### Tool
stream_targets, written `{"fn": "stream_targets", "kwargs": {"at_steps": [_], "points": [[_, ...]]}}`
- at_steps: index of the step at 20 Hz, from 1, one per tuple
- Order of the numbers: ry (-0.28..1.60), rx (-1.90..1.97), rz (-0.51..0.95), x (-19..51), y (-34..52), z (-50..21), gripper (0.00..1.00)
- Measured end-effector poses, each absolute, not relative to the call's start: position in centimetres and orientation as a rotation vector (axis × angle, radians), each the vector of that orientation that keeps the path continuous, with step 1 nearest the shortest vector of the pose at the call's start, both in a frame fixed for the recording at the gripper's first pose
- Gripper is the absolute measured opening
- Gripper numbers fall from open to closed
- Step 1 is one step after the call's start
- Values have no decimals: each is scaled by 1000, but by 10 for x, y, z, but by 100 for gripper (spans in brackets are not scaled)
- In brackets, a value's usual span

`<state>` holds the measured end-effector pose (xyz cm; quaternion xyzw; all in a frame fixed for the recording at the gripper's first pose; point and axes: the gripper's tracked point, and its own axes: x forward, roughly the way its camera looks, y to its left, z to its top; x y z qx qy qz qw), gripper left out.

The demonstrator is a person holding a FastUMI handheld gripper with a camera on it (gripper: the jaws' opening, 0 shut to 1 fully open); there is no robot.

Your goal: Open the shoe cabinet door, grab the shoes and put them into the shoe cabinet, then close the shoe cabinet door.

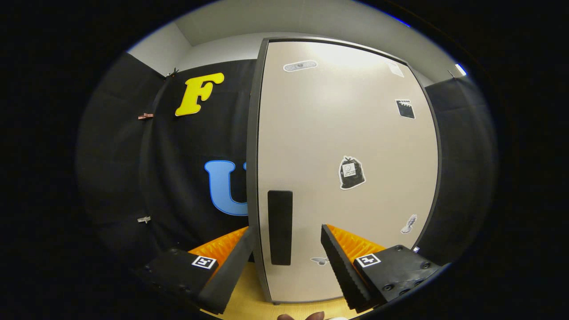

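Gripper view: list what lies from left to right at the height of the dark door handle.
Black cloth wall → cabinet door's dark edge → handle, ahead between the open gripper's fingers → black bag-shaped sticker → small pale sticker → door's right edge.

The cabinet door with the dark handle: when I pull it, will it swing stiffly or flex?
The cabinet door looks like a flat rigid panel, so it probably swings as one piece. Its handle, a slim upright bar between the open gripper fingers, looks smooth and may slip.
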<state>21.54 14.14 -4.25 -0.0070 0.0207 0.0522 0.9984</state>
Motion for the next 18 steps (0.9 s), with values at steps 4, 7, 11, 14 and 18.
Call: {"fn": "stream_targets", "kwargs": {"at_steps": [4, 7, 11, 14, 18], "points": [[87, -8, 114, 243, 153, -63, 79], [79, -9, 66, 250, 148, -67, 51], [98, -13, 55, 249, 146, -71, 30], [126, -18, 52, 246, 144, -71, 20], [121, 4, 71, 219, 145, -63, 20]]}}
